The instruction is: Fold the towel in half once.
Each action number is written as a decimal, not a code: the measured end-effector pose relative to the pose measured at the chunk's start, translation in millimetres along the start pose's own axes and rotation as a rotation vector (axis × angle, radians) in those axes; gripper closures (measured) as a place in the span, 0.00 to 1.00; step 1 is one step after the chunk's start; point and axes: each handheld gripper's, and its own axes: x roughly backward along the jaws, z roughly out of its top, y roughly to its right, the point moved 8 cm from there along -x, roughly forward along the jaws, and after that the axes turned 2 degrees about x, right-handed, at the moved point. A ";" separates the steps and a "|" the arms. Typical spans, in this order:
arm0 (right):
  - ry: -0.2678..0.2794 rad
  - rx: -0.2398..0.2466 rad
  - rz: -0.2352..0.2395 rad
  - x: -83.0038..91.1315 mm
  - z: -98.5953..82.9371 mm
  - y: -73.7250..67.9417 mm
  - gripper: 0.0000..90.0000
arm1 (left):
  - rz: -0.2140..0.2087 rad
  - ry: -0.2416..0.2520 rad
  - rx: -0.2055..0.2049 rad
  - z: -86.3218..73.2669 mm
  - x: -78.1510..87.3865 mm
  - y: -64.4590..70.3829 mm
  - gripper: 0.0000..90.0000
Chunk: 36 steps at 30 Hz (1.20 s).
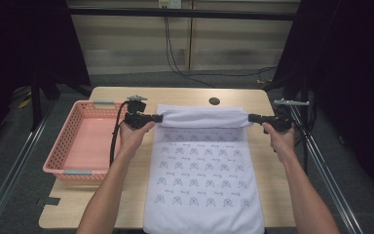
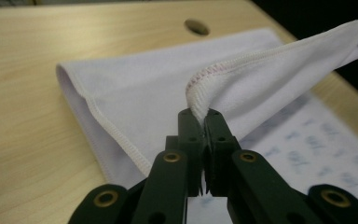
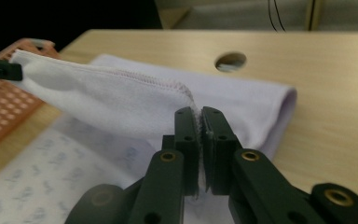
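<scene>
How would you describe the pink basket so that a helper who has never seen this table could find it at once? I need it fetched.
Start at the wooden table, where a white patterned towel lies down the middle. Left of the towel, at the table's left edge, sits the pink basket. It is the one coloured thing there: a low rectangular plastic tray with perforated walls.

Both forearms reach forward from the near edge, spread apart and roughly level with each other; the left hand (image 1: 132,134) grips the left tool (image 1: 157,118), its jaws pointing inward to the right and pressed together. The right hand (image 1: 281,141) grips the right tool (image 1: 252,117), jaws pointing inward to the left; they too are pressed together.
</scene>
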 end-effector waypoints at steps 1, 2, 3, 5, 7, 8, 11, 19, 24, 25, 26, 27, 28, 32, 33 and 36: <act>0.020 0.006 0.016 6.8 5.8 -6.0 0.95 | -0.004 0.000 -0.022 1.4 7.7 3.8 0.97; 0.025 0.021 0.028 12.8 9.9 -11.6 0.95 | -0.014 0.006 -0.033 2.4 13.2 7.0 0.97; 0.030 0.034 0.027 17.1 12.6 -15.0 0.95 | -0.022 0.026 -0.039 4.6 20.3 11.5 0.97; 0.053 0.052 0.056 28.8 18.2 -24.1 0.95 | -0.056 0.051 -0.067 6.8 34.7 19.7 0.97; 0.079 0.051 0.069 40.3 21.6 -30.9 0.95 | -0.071 0.060 -0.082 6.0 44.6 27.4 0.97; 0.085 0.052 0.082 45.1 21.9 -34.8 0.95 | -0.073 0.063 -0.087 4.6 49.6 31.5 0.97; 0.087 0.077 0.094 59.6 20.5 -48.3 0.95 | -0.088 0.069 -0.087 0.6 61.0 40.7 0.97; 0.123 0.129 0.133 96.7 27.6 -81.6 0.95 | -0.115 0.125 -0.145 0.1 102.1 66.6 0.97; 0.141 0.161 0.145 120.1 28.6 -104.1 0.95 | -0.128 0.147 -0.168 -4.8 122.9 81.4 0.97; 0.141 0.161 0.145 120.1 28.6 -104.1 0.95 | -0.128 0.147 -0.168 -4.8 122.9 81.4 0.97; 0.148 0.170 0.145 122.9 28.3 -106.2 0.95 | -0.128 0.154 -0.180 -6.6 127.1 86.4 0.97; 0.151 0.172 0.148 128.3 26.2 -109.8 0.95 | -0.127 0.154 -0.186 -8.2 128.6 88.9 0.97; 0.151 0.172 0.149 130.8 24.3 -111.5 0.95 | -0.142 0.154 -0.187 -11.7 129.3 92.1 0.97; 0.143 0.166 0.162 139.9 0.2 -117.4 0.95 | -0.143 0.118 -0.188 -40.6 123.2 95.0 0.97; 0.133 0.168 0.164 140.3 -9.1 -118.0 0.95 | -0.148 0.107 -0.178 -49.6 121.3 94.4 0.97; 0.084 0.156 0.175 138.9 -38.5 -119.1 0.95 | -0.153 0.078 -0.150 -76.9 114.3 90.9 0.97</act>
